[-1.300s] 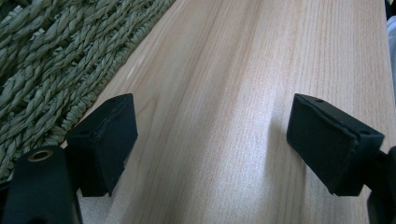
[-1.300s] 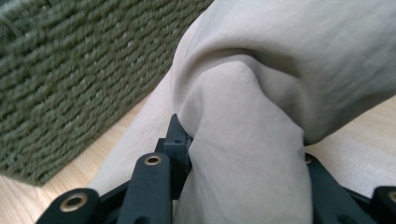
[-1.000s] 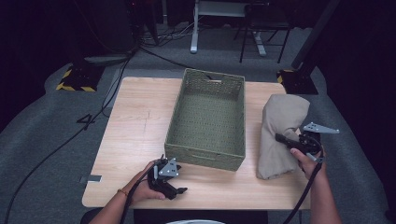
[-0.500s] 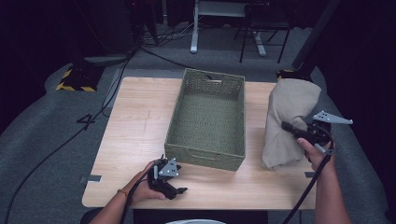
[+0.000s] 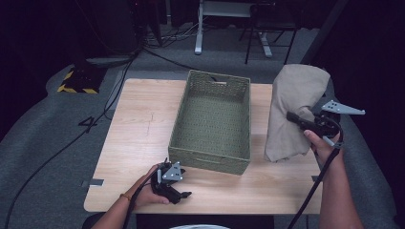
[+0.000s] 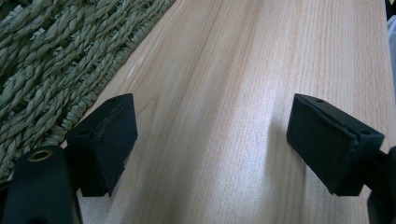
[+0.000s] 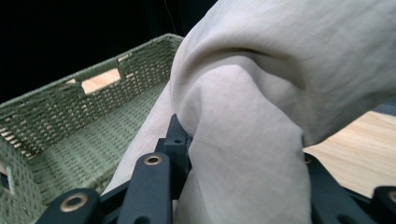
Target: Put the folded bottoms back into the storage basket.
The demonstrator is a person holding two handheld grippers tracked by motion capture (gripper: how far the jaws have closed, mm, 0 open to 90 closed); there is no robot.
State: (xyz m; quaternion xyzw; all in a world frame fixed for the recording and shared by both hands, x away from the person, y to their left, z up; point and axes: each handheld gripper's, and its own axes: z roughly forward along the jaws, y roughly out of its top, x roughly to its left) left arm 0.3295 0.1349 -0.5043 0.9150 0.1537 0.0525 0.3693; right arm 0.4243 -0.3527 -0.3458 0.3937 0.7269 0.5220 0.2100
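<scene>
A beige cloth [image 5: 292, 109] hangs in folds at the table's right side, lifted off the wood at its upper part, its lower end near the table surface. My right gripper [image 5: 298, 119] is shut on the beige cloth; in the right gripper view the fabric [image 7: 261, 121] bunches between the black jaws and drapes over them. A green woven basket [image 5: 212, 121] stands empty in the middle of the table [image 5: 138, 129]. My left gripper [image 5: 174, 188] rests low by the basket's near left corner, open, its pads [image 6: 107, 140] apart over bare wood with nothing between them.
The basket's woven wall [image 6: 51, 70] lies just left of the left gripper's jaws. Its far end has a handle cut-out [image 7: 100, 79]. Cables [image 5: 62, 148] trail over the grey floor left of the table. A desk frame [image 5: 229, 24] stands behind.
My right gripper has risen and moved away from me with the cloth, lifting it taller off the table. The left gripper has stayed still.
</scene>
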